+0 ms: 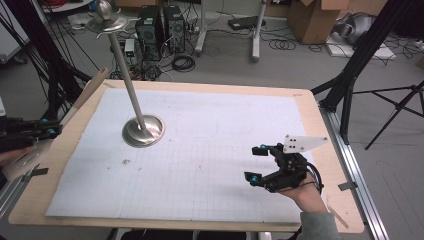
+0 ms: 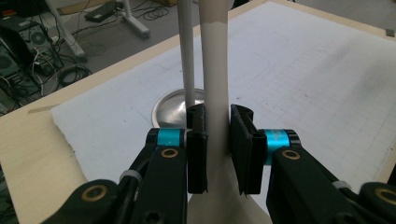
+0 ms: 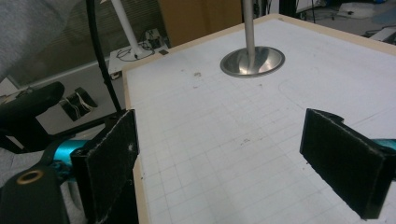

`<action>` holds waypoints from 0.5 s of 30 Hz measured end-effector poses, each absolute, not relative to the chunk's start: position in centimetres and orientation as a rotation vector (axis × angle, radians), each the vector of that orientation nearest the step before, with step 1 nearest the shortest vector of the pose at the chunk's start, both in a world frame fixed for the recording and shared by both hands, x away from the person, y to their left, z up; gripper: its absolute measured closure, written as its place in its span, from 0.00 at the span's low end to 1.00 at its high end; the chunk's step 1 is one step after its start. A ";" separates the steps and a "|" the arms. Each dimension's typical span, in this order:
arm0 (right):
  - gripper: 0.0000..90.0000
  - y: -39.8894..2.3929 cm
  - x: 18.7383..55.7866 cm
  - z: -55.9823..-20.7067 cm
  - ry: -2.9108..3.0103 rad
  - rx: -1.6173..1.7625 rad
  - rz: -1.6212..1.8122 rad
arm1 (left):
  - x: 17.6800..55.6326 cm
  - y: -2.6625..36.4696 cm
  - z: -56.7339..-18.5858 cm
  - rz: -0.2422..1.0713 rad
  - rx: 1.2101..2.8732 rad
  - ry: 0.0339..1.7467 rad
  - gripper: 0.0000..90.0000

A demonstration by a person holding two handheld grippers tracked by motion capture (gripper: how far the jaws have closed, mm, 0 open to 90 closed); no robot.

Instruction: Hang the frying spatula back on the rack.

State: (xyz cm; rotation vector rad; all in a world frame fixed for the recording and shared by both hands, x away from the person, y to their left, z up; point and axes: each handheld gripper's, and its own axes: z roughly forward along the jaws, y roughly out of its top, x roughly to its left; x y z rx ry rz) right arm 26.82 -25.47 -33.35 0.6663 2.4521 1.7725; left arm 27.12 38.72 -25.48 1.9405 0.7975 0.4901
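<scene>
My left gripper [image 1: 49, 127] is off the table's left edge, shut on the pale handle of a long wooden utensil [image 1: 86, 94]. The handle slants up to the right and its wide end hangs lower left. In the left gripper view both pads press the handle [image 2: 215, 70] at my left gripper [image 2: 218, 128]. A metal stand with a round base [image 1: 143, 131] is on the white mat [image 1: 210, 150]; its thin pole carries a dish and ball [image 1: 106, 19]. My right gripper [image 1: 254, 165] hovers open over the mat's right front, and between its fingers [image 3: 224, 140] there is bare mat.
The stand's base [image 3: 252, 61] lies ahead of my right gripper, and the base [image 2: 170, 109] and pole [image 2: 187, 46] stand just behind the held handle. The mat lies on a wooden tabletop [image 1: 330, 150]. Black tripod legs [image 1: 350, 85] flank the table; computer towers [image 1: 157, 27] and cables sit on the floor.
</scene>
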 end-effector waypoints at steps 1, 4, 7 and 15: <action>0.12 -25.5 26.8 -33.3 2.452 0.666 1.774 | 27.2 38.8 -25.4 0.491 1.933 0.796 0.85; 0.12 -25.4 26.8 -33.3 2.453 0.660 1.773 | 27.2 39.3 -24.9 0.494 1.931 0.795 0.85; 0.12 -25.3 26.9 -33.4 2.462 0.664 1.774 | 26.9 40.2 -24.5 0.498 1.921 0.793 0.85; 0.12 -25.4 26.8 -33.3 2.419 0.670 1.779 | 26.7 41.7 -23.2 0.531 1.870 0.856 0.85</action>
